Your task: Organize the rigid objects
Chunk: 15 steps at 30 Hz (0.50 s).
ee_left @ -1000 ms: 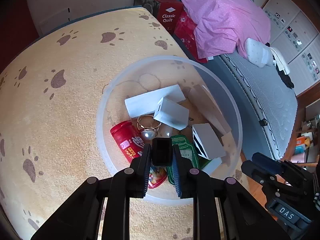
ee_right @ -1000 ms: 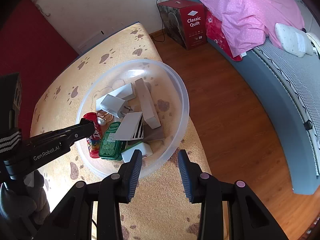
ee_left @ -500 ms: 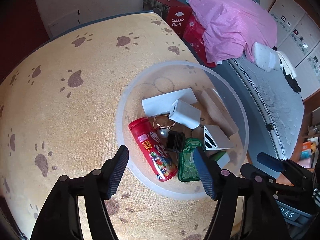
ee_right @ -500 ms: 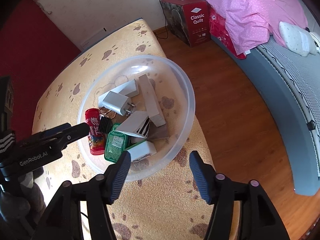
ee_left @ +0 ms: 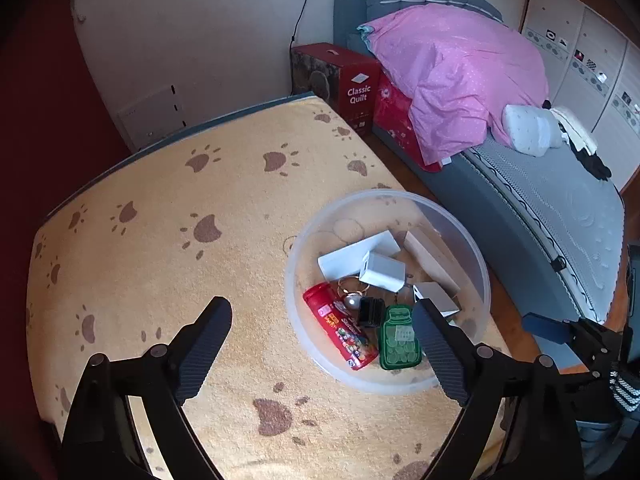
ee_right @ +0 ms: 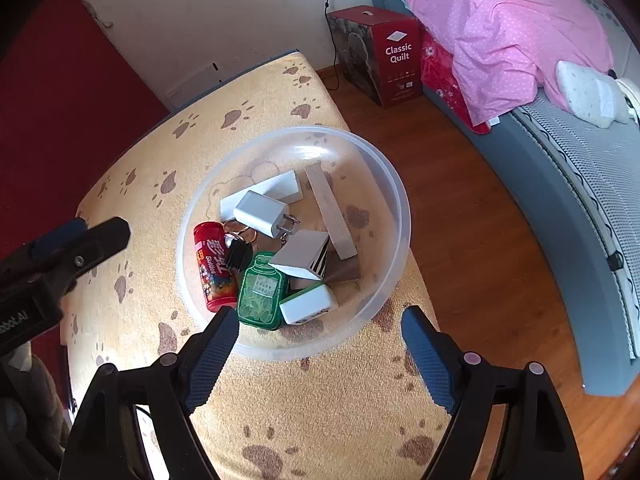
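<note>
Presently held in the clear bowl [ee_right: 400,216]: red tube [ee_right: 212,266] at 9 o'clock, green tin [ee_right: 260,292] at 6, white charger [ee_right: 260,218] centrally; left gripper [ee_left: 322,354] and right gripper [ee_right: 320,354] are spread, empty.

A: Item one, legible print?
B: Red carton [ee_right: 394,54] on the floor at about 1 o'clock from the bowl: "Classic Quilt" in white under a small diamond emblem. The same words show on it in the left wrist view [ee_left: 358,94].

A: Item two?
B: Red candy tube [ee_right: 212,266] lying in the clear plastic bowl [ee_right: 390,184], at its 9 o'clock side: "Skittles" lengthwise, beside large white characters too small to read.

A: Item three?
B: Left gripper [ee_right: 60,256] body, at the frame's 9 o'clock edge: partial white lettering "obot.AI".

A: The green tin [ee_right: 262,292]?
B: Pale label, print illegible.
</note>
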Each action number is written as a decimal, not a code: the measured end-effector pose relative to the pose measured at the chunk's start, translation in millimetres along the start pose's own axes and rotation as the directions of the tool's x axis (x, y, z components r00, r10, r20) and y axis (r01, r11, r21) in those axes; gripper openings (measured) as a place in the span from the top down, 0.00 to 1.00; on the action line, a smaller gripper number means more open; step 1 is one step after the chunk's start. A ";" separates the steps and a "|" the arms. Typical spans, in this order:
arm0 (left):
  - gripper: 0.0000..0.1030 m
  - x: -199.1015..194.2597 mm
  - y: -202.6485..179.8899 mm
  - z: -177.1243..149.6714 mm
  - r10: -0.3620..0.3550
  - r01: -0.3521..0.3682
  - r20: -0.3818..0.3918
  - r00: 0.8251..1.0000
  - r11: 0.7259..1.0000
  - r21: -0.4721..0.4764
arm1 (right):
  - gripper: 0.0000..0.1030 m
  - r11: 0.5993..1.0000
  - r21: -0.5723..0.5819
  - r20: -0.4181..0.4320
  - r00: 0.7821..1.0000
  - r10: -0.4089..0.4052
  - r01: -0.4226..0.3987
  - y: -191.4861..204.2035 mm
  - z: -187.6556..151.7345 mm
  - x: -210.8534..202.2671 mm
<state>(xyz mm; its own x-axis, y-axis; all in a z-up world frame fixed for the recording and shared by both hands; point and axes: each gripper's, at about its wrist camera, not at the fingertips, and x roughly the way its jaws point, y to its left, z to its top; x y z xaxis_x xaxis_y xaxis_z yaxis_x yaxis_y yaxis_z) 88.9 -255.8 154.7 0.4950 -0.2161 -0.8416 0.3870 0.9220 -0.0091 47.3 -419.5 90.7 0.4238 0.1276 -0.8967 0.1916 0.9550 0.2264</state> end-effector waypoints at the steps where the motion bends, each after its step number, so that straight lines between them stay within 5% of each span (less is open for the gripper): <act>1: 0.10 -4.5 0.3 0.6 0.002 -0.002 0.013 1.000 1.000 0.007 | 0.14 1.000 0.000 0.006 1.000 -0.005 0.005 1.3 -0.9 -2.3; 11: 0.03 -58.8 -3.7 5.9 0.073 -0.086 0.165 0.984 0.994 0.070 | 0.00 0.999 0.007 0.075 0.996 -0.046 0.046 17.3 -8.0 -26.1; 15: 0.03 -78.0 -2.7 5.9 0.169 -0.184 0.220 0.961 0.982 0.050 | 0.00 0.996 0.006 0.095 0.992 -0.087 0.087 22.4 -6.0 -32.9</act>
<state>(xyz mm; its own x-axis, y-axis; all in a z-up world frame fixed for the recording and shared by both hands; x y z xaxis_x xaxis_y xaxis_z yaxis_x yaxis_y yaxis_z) 53.8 -243.3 223.6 0.7121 -0.1226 -0.6913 0.3276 0.9289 0.1727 32.4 -400.8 123.0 0.4873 0.0179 -0.8730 0.2334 0.9607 0.1500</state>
